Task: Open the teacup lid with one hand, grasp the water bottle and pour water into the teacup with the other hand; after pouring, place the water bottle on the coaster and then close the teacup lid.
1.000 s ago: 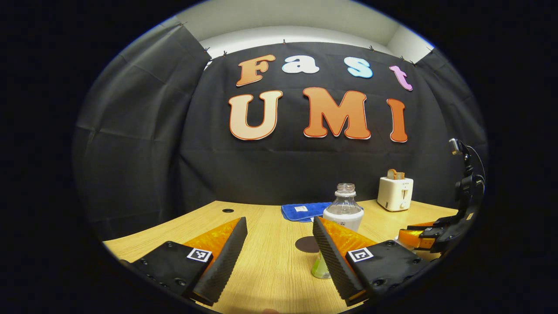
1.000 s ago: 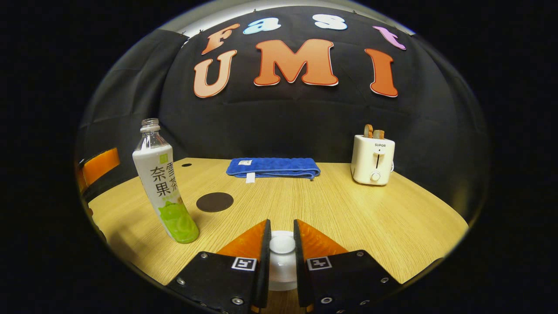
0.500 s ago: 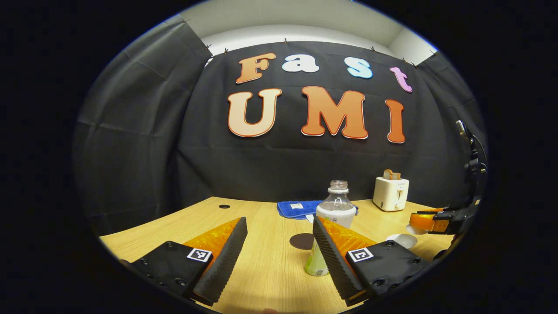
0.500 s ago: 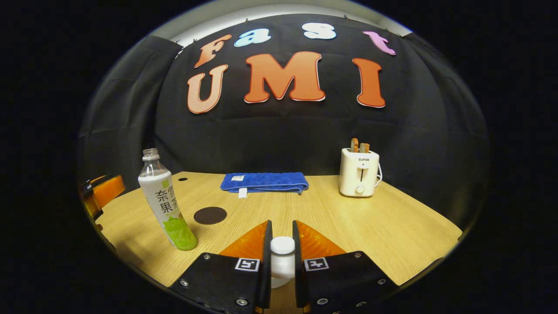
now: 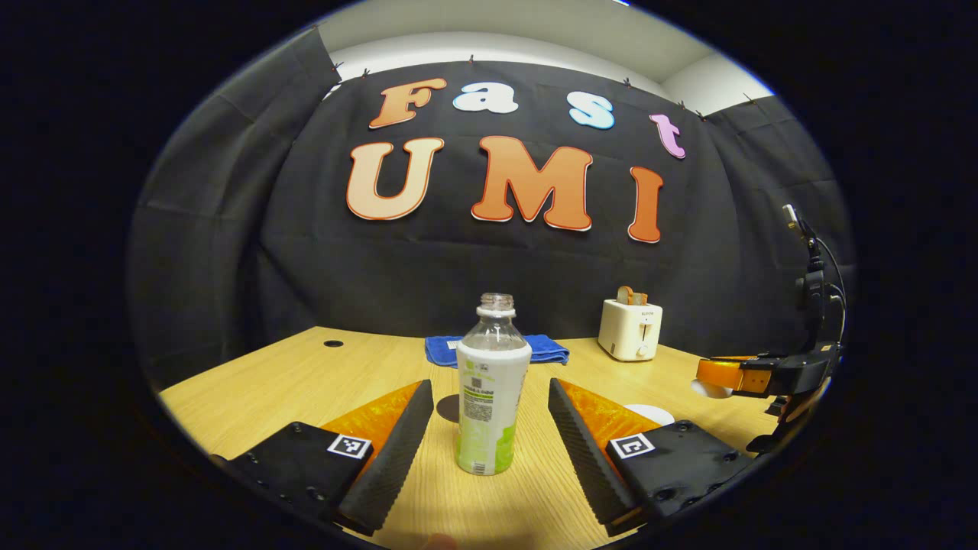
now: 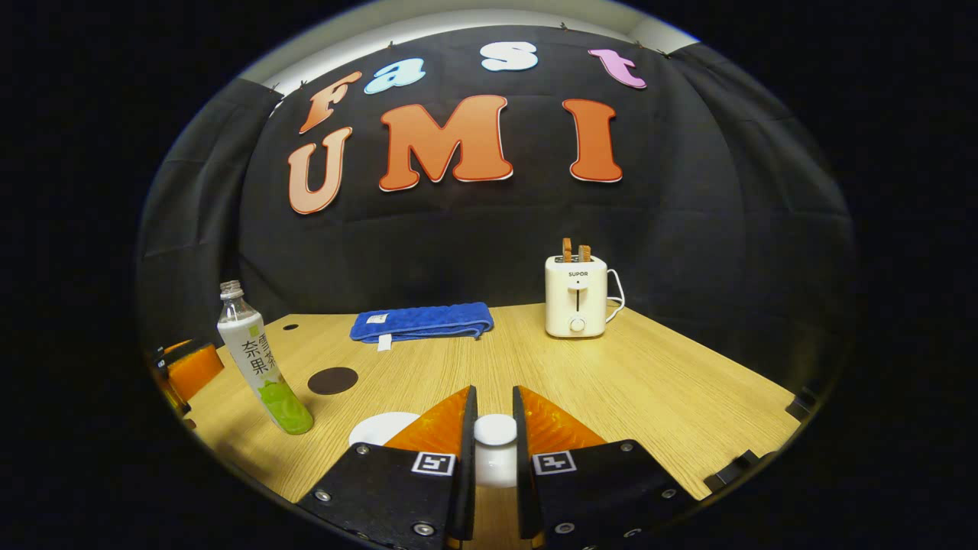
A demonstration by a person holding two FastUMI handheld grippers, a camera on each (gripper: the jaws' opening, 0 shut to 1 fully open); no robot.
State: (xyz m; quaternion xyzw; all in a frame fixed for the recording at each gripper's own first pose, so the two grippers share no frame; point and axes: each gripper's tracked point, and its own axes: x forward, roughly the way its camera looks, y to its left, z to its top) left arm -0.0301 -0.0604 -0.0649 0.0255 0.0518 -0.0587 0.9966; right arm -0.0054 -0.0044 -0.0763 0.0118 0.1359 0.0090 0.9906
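- While the left tool (image 5: 489, 416) sits wide open low over the bench (image 5: 306, 382), the water bottle (image 5: 493, 386) stands upright right between its two fingers, touching neither one.
- That bottle looks like thin clear plastic, cap off, mostly empty up top, so probably light and a bit squishy. Best bet is gripping the labelled middle, where the wall is straight; the bare shoulder above looks slick and tapers. Squeeze too hard and it could buckle and slosh out the open neck.
- Just behind the bottle lies the dark round coaster (image 6: 332, 380), flat on the bench, where the bottle ends up later.
- Further back are a folded blue towel (image 6: 420, 322) and a white toaster (image 6: 577, 296), well apart from the action.
- Over to the right, the right tool (image 6: 494, 429) is clamped narrow on the knob of the white teacup lid (image 6: 495, 447), holding it up off the bench. Looks like glazed ceramic, so hard, slippery and chippable.
- The white teacup (image 5: 649, 413) sits open on the bench beside the left tool's right finger, under the lifted lid.
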